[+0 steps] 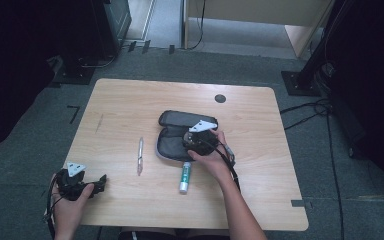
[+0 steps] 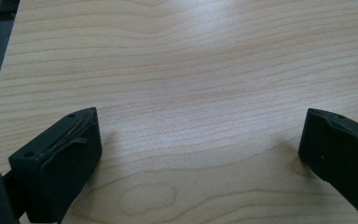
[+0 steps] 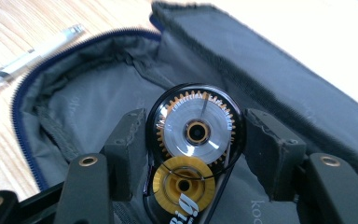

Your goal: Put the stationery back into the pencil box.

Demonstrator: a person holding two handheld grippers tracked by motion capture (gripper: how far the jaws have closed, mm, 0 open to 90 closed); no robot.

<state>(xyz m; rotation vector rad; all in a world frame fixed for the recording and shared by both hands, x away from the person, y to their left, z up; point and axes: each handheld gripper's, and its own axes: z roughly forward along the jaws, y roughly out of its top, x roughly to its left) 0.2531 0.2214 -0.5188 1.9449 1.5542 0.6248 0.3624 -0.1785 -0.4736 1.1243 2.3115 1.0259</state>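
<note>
A grey zip pouch [image 1: 172, 120] lies open in the middle of the table [image 1: 130, 100]. My right gripper [image 1: 196, 142] hovers over its open lower half, shut on a correction tape dispenser [image 3: 198, 133] with a clear case and yellow gears. In the right gripper view the two black pads [image 3: 128, 140] press on either side of the dispenser, just above the pouch's grey lining [image 3: 84, 107]. My left gripper [image 1: 99, 184] rests near the table's front left corner. Its jaws stand wide apart over bare wood [image 2: 200, 140], with nothing between them.
A silver pen [image 1: 140, 155] lies left of the pouch, and its tip [image 3: 28, 60] also shows beside the zip. A white and green tube [image 1: 185, 177] lies just in front of the pouch, by my right wrist. A dark round cap [image 1: 220, 98] sits near the far edge.
</note>
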